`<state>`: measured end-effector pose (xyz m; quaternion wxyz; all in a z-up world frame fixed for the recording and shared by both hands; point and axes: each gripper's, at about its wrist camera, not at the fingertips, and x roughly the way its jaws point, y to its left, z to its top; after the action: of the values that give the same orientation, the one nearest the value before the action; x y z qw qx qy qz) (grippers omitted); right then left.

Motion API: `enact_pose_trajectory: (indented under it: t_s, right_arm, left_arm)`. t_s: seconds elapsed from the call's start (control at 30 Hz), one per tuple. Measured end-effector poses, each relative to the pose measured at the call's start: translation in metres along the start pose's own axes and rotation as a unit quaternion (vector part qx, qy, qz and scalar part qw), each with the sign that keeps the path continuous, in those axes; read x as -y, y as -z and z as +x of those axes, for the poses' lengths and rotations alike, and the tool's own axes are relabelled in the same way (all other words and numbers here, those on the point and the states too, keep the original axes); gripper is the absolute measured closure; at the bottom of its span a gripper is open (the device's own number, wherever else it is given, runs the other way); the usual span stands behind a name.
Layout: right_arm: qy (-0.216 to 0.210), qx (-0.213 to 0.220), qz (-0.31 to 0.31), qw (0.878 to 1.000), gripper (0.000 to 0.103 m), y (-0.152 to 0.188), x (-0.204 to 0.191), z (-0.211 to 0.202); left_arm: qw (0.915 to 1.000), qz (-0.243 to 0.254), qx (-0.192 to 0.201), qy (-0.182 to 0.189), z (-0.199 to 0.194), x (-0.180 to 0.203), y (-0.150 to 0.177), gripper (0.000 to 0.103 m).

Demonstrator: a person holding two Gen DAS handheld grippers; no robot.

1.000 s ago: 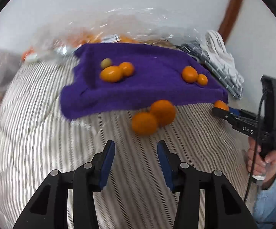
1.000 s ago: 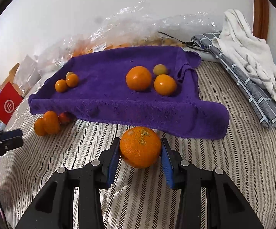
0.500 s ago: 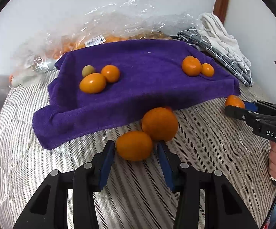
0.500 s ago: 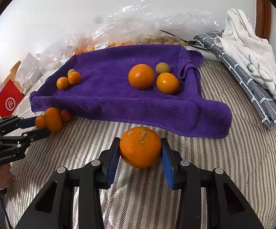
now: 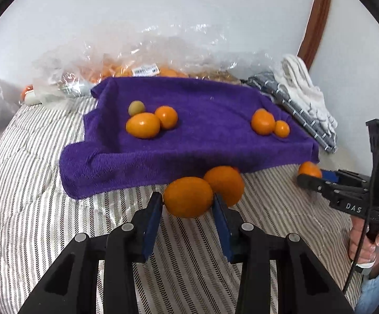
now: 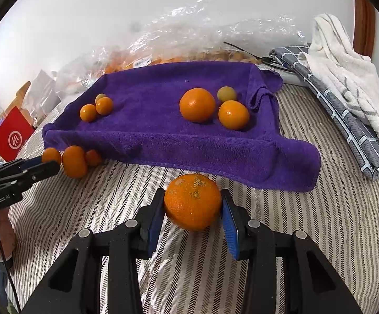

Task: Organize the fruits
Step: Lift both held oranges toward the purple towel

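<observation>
A purple towel [image 5: 189, 141] [image 6: 163, 136] lies on the striped bed with several small orange fruits on it. My left gripper [image 5: 188, 204] is shut on an oval orange fruit [image 5: 188, 196], just in front of the towel's near edge. A rounder orange [image 5: 226, 183] sits right behind it. My right gripper [image 6: 193, 209] is shut on a large speckled orange [image 6: 192, 201] in front of the towel. In the right wrist view the left gripper [image 6: 46, 163] shows at far left with its fruit [image 6: 51, 155] beside two others [image 6: 74, 161].
A clear plastic bag of fruit [image 5: 147, 60] [image 6: 189, 44] lies behind the towel by the wall. Folded grey and white cloths [image 6: 346, 83] [image 5: 304, 99] lie to the right. A red box [image 6: 12, 133] stands at far left.
My left gripper moved forward to the oval fruit and closed on it. My right gripper stayed shut on the large orange and hardly moved.
</observation>
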<state>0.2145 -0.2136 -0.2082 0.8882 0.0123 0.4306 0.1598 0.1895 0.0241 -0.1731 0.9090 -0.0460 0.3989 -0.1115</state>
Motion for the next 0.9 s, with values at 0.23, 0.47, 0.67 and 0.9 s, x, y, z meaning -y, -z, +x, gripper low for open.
enact_pose_trajectory:
  t_s: [0.23, 0.47, 0.67, 0.9]
  right_arm:
    - [-0.009, 0.011, 0.007, 1.000, 0.062, 0.001, 0.003, -0.004]
    - [-0.020, 0.021, 0.011, 1.000, 0.062, 0.002, 0.005, -0.009]
    - [-0.024, 0.030, 0.019, 0.999, 0.062, 0.003, 0.006, -0.013]
    - [-0.019, 0.044, 0.029, 0.998, 0.062, 0.003, 0.010, -0.019]
  left_arm:
    - [0.9994, 0.002, 0.035, -0.004, -0.012, 0.003, 0.000, 0.066]
    - [0.9990, -0.026, 0.034, -0.014, -0.013, -0.009, -0.001, 0.066]
    - [0.9973, -0.049, 0.049, -0.024, -0.017, -0.019, -0.002, 0.066]
    - [0.9953, -0.067, 0.062, -0.031, -0.020, -0.026, -0.003, 0.066]
